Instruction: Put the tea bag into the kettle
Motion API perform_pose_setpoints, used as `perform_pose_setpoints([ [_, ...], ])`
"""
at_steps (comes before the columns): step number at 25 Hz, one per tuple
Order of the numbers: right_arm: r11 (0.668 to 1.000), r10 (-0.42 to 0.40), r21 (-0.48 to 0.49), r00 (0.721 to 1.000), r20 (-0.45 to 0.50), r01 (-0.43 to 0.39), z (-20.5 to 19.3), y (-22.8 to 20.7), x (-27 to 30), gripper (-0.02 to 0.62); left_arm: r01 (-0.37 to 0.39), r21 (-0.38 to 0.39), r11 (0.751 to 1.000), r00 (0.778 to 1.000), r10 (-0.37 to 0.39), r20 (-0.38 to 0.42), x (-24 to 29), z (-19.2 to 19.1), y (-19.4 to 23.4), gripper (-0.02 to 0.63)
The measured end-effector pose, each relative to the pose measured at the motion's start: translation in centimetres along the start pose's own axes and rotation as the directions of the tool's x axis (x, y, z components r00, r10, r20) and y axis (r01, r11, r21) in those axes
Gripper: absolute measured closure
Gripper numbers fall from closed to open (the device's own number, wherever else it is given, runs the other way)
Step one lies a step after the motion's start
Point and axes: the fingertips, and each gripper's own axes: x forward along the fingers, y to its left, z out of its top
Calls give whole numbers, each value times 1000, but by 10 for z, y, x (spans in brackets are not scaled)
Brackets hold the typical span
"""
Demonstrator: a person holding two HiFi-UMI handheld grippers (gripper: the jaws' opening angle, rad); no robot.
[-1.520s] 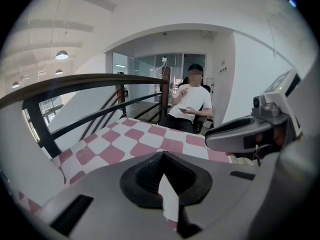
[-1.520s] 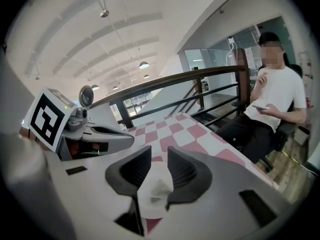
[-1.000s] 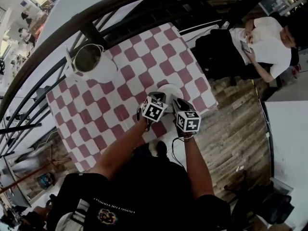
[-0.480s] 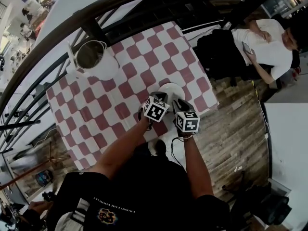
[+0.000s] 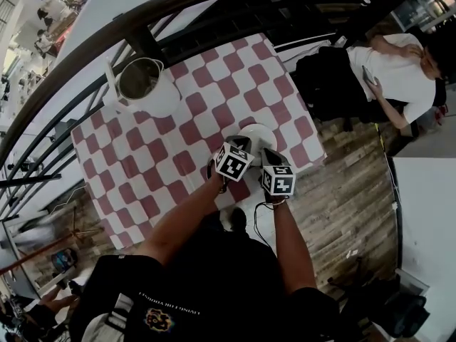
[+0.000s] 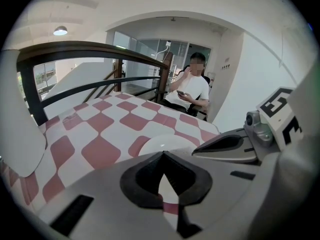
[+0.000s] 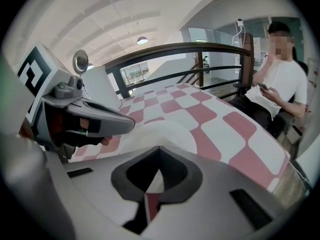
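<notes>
A red-and-white checkered table point(image 5: 203, 95) is filling the head view. A white kettle point(image 5: 142, 87) is standing open-topped at ten o'clock on it. A white plate point(image 5: 261, 131) is lying at five o'clock. The left gripper point(image 5: 239, 144) and right gripper point(image 5: 266, 153) are hovering side by side at the plate's near rim. Both are keeping their jaws pressed together, pinching nothing. No view is showing the tea bag clearly. A person point(image 5: 395, 70) is sitting at two o'clock.

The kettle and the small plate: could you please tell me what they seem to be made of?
Kettle: smooth white outer shell, probably plastic; its inside looks grey, possibly metal. Plate: plain white with a small glint, likely glazed ceramic, though melamine is possible.
</notes>
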Motion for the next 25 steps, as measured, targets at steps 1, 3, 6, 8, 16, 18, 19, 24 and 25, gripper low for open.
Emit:
perform_pose_setpoints([
  [1,1000,2,0,1000,7,-2,2,1,-1,584,-3,-1,1000,1000,3,1,-1,0,2,606],
  [3,1000,5,-2,1000,24,-5,6,2,-5,584,-7,-5,1000,1000,8,5,-3,1,4,606],
  [6,1000,8,-10,998,58,-7,18,2,-11,584,-15,-7,1000,1000,15,19,-5,7,6,606],
  [8,1000,14,-20,997,72,-12,25,3,-13,584,-25,-10,1000,999,25,28,-7,10,9,606],
  [16,996,45,-76,993,112,-37,51,12,-22,584,-83,-55,995,994,87,73,-29,22,33,606],
  [18,994,59,-93,992,116,-48,57,17,-20,584,-102,-67,993,990,108,87,-38,23,41,606],
  [19,993,68,-104,991,118,-56,61,21,-18,584,-115,-75,991,988,122,94,-43,24,46,606],
  [24,982,123,-161,984,132,-101,81,45,-11,584,-179,-116,977,974,192,119,-71,19,74,606],
  [25,979,135,-173,982,134,-111,85,51,-9,584,-192,-126,973,970,208,123,-77,17,79,606],
])
